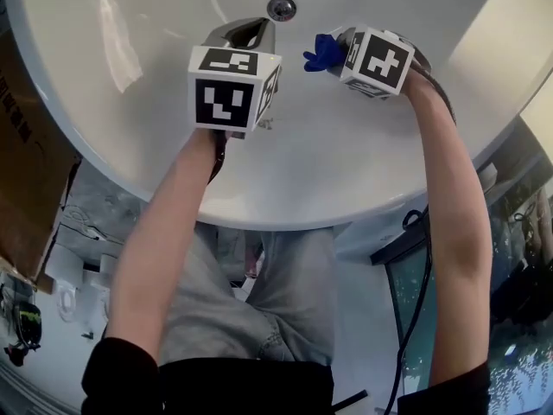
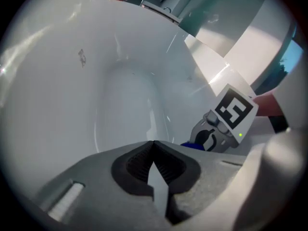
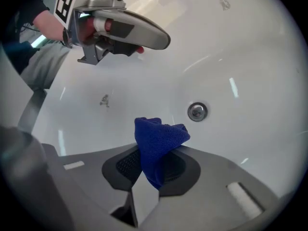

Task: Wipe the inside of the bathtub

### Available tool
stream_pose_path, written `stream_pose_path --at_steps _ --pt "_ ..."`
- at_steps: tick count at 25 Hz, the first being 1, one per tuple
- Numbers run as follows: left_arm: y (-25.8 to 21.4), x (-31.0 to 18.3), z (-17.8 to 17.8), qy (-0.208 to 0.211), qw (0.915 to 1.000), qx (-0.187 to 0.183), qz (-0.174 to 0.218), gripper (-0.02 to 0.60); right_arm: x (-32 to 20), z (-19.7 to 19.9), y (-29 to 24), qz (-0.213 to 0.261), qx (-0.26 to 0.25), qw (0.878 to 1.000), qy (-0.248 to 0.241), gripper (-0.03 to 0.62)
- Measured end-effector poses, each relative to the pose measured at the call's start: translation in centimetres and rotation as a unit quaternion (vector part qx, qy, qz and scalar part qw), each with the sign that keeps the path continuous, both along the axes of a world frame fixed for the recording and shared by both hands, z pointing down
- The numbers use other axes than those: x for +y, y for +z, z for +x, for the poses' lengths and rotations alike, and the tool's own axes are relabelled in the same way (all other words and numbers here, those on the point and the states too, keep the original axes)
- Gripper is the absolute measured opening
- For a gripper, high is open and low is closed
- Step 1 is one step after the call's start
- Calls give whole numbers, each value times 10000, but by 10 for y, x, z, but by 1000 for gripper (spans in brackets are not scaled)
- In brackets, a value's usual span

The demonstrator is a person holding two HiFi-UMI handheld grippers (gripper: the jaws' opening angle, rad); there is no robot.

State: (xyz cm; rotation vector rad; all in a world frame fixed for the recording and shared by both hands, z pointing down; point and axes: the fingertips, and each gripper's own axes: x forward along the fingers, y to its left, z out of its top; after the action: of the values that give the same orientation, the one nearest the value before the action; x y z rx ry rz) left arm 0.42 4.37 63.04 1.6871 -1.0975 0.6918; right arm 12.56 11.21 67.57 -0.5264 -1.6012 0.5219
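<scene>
My right gripper [image 3: 150, 170] is pinching a blue cloth [image 3: 159, 136], and the cloth's bunched end sticks up past the jaw tips. My left gripper [image 2: 154, 165] has its jaws pressed together with nothing between them. I hold both near each other inside the white bathtub [image 1: 328, 167], over its curved wall. A round metal fitting [image 3: 197, 111] sits in the tub surface beyond the cloth. A brown cardboard box [image 1: 24, 158] stands beside the tub's outer rim, on my left.
</scene>
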Motion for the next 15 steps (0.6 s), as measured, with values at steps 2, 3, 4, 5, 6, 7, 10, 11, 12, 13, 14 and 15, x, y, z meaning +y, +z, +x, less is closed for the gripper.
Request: stream_pose_path --at_steps 2,3,4,5,6,7,10,11,12,13,14,15 --pt "11 8 6 -66 9999 52 -115 2 -6 7 19 142 54 9997 -169 74" --pt "18 9 7 -89 9998 63 -157 2 -11 10 29 223 90 9993 -284 74" --pt "24 9 8 -108 9997 74 -189 2 -17 14 39 302 140 9986 -414 72" --pt "29 8 9 -127 9996 88 -215 2 -22 17 48 374 203 9976 -541 74" --pt "35 9 10 -153 9995 104 -242 2 -25 20 57 431 264 9966 -651 72" --pt "39 9 11 -186 9994 123 -268 2 -27 23 64 467 308 9957 -740 72" --pt "50 11 14 -281 9989 166 -329 2 -24 25 82 456 327 9947 -857 72" --pt "52 11 15 -304 9988 177 -335 2 -23 27 86 442 342 9946 -871 72" --pt "53 11 17 -327 9987 191 -337 2 -20 29 88 416 360 9946 -878 74" --pt "53 13 19 -348 9986 211 -341 2 -16 32 89 381 383 9947 -879 72" --pt "53 16 22 -361 9985 237 -349 2 -11 35 89 358 416 9946 -879 74" --pt "53 21 24 -364 9983 265 -360 2 -6 39 91 356 461 9945 -874 72"
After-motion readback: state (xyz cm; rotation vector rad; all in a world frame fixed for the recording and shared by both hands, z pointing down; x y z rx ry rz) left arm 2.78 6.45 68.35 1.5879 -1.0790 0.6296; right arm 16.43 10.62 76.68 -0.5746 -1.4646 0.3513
